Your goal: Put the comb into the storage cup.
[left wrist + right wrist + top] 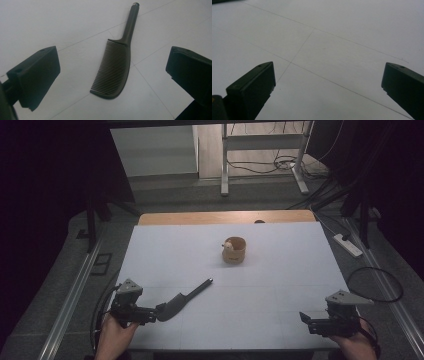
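Note:
A dark comb with a long thin handle lies flat on the white table at the near left, handle pointing toward the far right. My left gripper hovers just at the comb's wide toothed end. In the left gripper view the comb lies between and beyond the two wide-apart jaws, untouched; this gripper is open. My right gripper is low at the near right, open over bare table. A small round wooden cup with a pale object inside stands mid-table, farther back.
The white sheet has faint grid lines and a wooden strip along its far edge. A power strip and cables lie on the floor to the right. A metal frame stands beyond the table.

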